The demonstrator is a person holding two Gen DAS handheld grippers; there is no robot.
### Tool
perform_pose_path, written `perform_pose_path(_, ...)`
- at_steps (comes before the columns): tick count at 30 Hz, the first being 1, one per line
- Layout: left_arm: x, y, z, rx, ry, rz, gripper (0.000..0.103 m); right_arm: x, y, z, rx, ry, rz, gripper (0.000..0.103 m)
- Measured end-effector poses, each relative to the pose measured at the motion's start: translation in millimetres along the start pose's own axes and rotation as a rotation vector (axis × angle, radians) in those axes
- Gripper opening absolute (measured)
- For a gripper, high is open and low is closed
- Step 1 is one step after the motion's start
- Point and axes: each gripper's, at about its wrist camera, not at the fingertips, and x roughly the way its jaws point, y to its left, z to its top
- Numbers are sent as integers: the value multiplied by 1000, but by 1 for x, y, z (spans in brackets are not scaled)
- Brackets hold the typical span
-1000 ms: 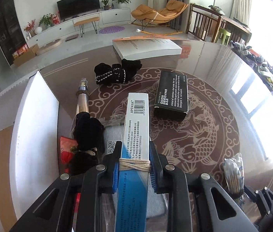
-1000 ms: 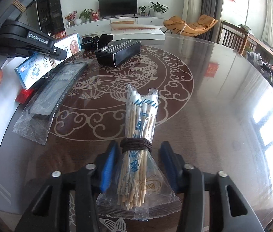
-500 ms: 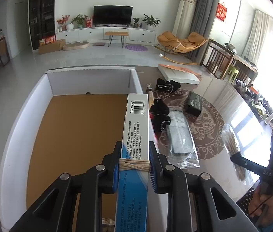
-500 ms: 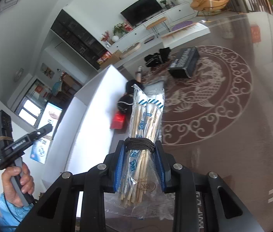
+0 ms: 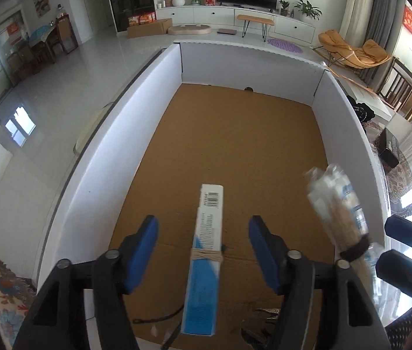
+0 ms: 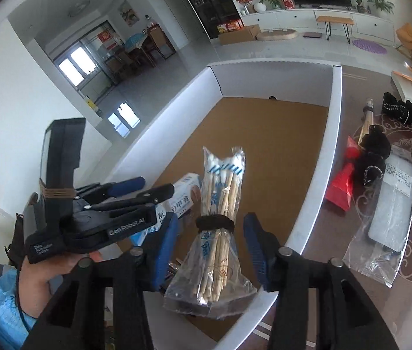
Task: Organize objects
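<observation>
Toothpaste box [image 5: 206, 250] lengthwise between open hand-held gripper [image 5: 203, 250] fingers, barcode end pointing away.

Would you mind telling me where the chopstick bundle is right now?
In the right wrist view, the chopstick bundle sits between the right gripper's open jaws over the cardboard box, right of the blue carton.

The left gripper [image 6: 147, 188] carries "GenRobot.AI" in pale letters along its black side, and a smaller two-line label farther back that is too fine to read. The blue-and-white box [image 5: 206, 258] shows a barcode and rows of small print, unreadable here. The clear bag [image 6: 392, 201] on the table bears a QR code label.
</observation>
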Motion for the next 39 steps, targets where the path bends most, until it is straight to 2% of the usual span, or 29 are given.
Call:
perform_pose_path(1,-3,3,-2,-11,-25,23,89,-2,-1,-5,-21,-10,-33,78)
perform_pose_path(3,-10,7,-4,-32,-65,35,91,-15,-7,-17,-54,-42,-86,79)
perform_pose_path(5,-14,9,-6,-61,-89,10,91,-30,-20,-27,-60,-81,-128,80)
perform_pose_path(7,-19,5,-8,-86,-116,-25,91,-48,-38,-35,-53,-155,-195,88)
perform_pose_path(9,-29,-9,-11,-87,-156,-61,91,-66,-60,-48,-28,-234,-291,96)
perform_pose_path(11,-41,-28,-14,-65,-200,-99,91,-76,-94,-65,8,-282,-398,98)
perform_pose_path(13,-58,-53,-18,-28,-244,-163,91,-81,-135,-89,62,-287,-514,98)
perform_pose_path(15,-74,-84,-23,28,-286,-244,91,-80,-179,-114,127,-253,-646,98)
perform_pose_path(18,-96,-139,-33,144,-331,-364,91,-92,-235,-147,239,-211,-751,98)
perform_pose_path(19,-100,-158,-36,178,-334,-399,92,-99,-250,-153,302,-204,-765,98)
perform_pose_path(21,-101,-197,-46,229,-302,-476,95,-116,-271,-160,421,-244,-752,98)
perform_pose_path(22,-99,-215,-51,246,-276,-514,95,-122,-276,-162,452,-263,-756,98)
perform_pose_path(25,-81,-264,-69,283,-188,-590,95,-128,-279,-170,500,-248,-780,98)
perform_pose_path(28,-54,-297,-95,334,-146,-577,95,-129,-277,-171,500,-230,-803,98)
perform_pose_path(30,-35,-307,-108,357,-129,-534,95,-126,-280,-172,494,-216,-816,98)
perform_pose_path(34,-5,-303,-122,371,-99,-448,95,-111,-285,-170,493,-170,-828,98)
perform_pose_path(39,12,-290,-125,368,-100,-395,95,-104,-285,-170,487,-146,-831,98)
